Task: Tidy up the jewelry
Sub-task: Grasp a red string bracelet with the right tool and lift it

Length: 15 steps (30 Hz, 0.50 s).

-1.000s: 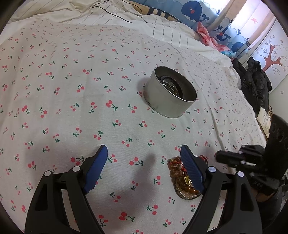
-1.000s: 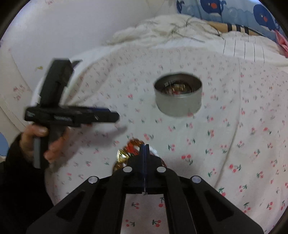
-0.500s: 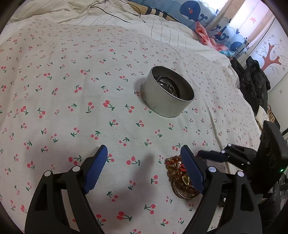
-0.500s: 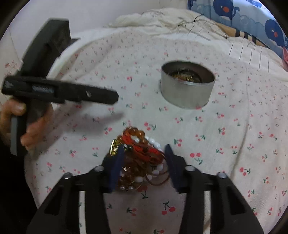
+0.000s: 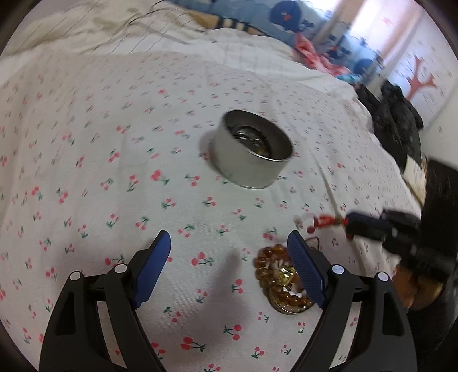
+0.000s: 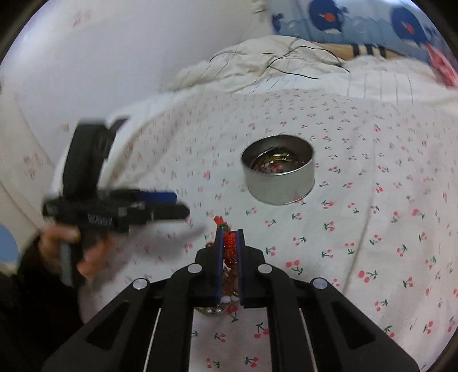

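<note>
Blue-padded and black-framed, my right gripper [image 6: 229, 236] is closing its jaws on a red woven cord bracelet [image 6: 229, 243]; the cord sits pinched between the pads, its red knot and a small green bead poking out past the tips. In the left wrist view that same red cord [image 5: 325, 221] stretches out from the right gripper's tips, lifted off the cloth. Below it, a heap of amber bead bracelets with a gold charm [image 5: 282, 282] lies on the white cherry-print bedsheet [image 5: 86, 171], just beside and partly behind the right finger of my left gripper [image 5: 230, 251]. That left gripper stands wide open over the bare sheet, with nothing between its blue pads and touching nothing I can see. My left hand [image 6: 61, 246] grips its handle. Farther out, well apart from the heap, a round silver metal tin [image 6: 279, 171] stands upright on the sheet, with gold-coloured jewelry pieces inside it. Beyond the tin lie a rumpled cream striped quilt [image 6: 257, 65] and a blue whale-print fabric [image 6: 357, 17].
</note>
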{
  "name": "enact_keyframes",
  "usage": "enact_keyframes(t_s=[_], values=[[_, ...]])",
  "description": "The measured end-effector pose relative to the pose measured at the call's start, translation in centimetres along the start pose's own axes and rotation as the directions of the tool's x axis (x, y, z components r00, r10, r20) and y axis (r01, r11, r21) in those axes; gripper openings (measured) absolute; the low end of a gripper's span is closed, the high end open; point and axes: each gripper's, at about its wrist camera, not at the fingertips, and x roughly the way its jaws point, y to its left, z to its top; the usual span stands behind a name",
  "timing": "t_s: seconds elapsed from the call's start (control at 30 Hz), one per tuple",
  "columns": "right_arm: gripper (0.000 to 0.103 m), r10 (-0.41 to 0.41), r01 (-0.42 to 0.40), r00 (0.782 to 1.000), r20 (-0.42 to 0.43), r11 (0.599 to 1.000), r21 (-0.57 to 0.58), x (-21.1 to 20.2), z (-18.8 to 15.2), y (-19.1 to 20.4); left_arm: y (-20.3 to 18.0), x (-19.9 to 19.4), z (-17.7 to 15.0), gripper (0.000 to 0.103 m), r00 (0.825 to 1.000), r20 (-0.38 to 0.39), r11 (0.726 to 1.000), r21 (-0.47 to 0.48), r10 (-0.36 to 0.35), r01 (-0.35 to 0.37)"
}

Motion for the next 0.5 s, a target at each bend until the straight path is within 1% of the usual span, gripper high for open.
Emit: enact_keyframes(t_s=[0.07, 0.13, 0.2, 0.23, 0.3, 0.4, 0.47, 0.5], values=[[0.009, -0.02, 0.02, 1.0, -0.004, 1.0, 0.024, 0.0, 0.2, -0.7, -0.9, 0.0, -0.1, 0.082, 1.0, -0.001, 0.999, 0.045, -0.009, 0.009], [0.009, -0.07, 0.071, 0.997, -0.029, 0.996, 0.048, 0.4, 0.0, -1.2, -2.4, 0.1, -0.4, 0.082, 1.0, 0.005, 0.992, 0.123, -0.021, 0.021], [0.009, -0.112, 0.117, 0.992, -0.063, 0.991, 0.07, 1.0, -0.2, -1.8, -4.0, 0.4, -0.5, 0.083, 1.0, 0.016, 0.979, 0.202, -0.023, 0.019], [0.009, -0.127, 0.133, 0.989, -0.072, 0.988, 0.079, 1.1, -0.4, -1.9, -5.2, 0.8, -0.6, 0.083, 0.999, 0.018, 0.966, 0.257, -0.029, 0.024], [0.009, -0.148, 0.157, 0.985, -0.085, 0.982, 0.109, 1.2, -0.5, -2.8, -6.9, 1.8, -0.6, 0.083, 0.999, 0.003, 0.941, 0.336, -0.042, 0.038], [0.009, -0.163, 0.176, 0.983, -0.09, 0.972, 0.158, 1.0, -0.7, -4.1, -8.5, 3.3, -0.7, 0.083, 0.998, -0.045, 0.912, 0.406, -0.041, 0.056], [0.009, -0.162, 0.176, 0.983, -0.09, 0.968, 0.178, 0.8, -0.7, -4.6, -8.9, 3.7, -1.1, 0.083, 0.997, -0.063, 0.903, 0.426, -0.033, 0.057], [0.009, -0.164, 0.178, 0.982, -0.09, 0.966, 0.185, 0.8, -0.7, -4.8, -8.9, 3.8, -1.1, 0.083, 0.997, -0.067, 0.903, 0.424, -0.037, 0.062]])
